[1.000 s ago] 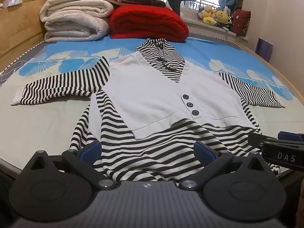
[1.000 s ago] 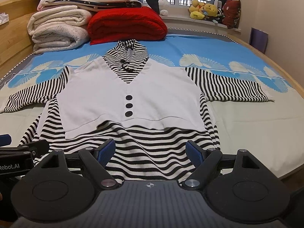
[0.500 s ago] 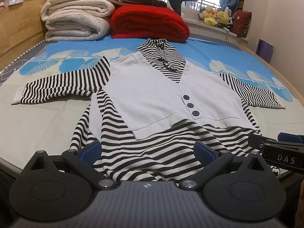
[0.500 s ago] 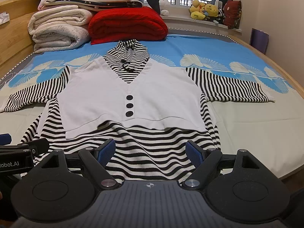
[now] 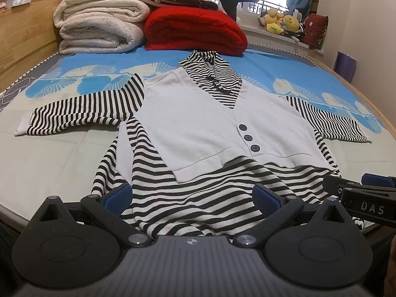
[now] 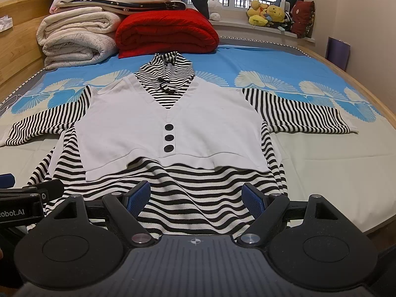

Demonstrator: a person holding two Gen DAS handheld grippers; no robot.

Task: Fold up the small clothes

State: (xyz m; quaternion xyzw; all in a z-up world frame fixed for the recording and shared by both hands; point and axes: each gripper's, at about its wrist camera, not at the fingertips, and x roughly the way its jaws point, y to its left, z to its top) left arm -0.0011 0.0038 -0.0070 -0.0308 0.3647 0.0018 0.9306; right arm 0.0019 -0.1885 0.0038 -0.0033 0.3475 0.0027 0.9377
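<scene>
One striped top [image 6: 173, 128]; three buttons [image 6: 169, 137]; two grippers [image 6: 196, 198] [image 5: 193, 198] — perhaps four folded blankets [image 6: 168, 33].

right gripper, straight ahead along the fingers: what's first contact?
Most likely the striped hem of the garment, which lies between the open right gripper fingers; beyond it the white vest panel. Height above the cloth is unclear.

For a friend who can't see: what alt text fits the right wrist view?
A striped top with a white buttoned front lies flat on a bed, sleeves spread. The right gripper is open above its hem; folded blankets sit behind.
</scene>
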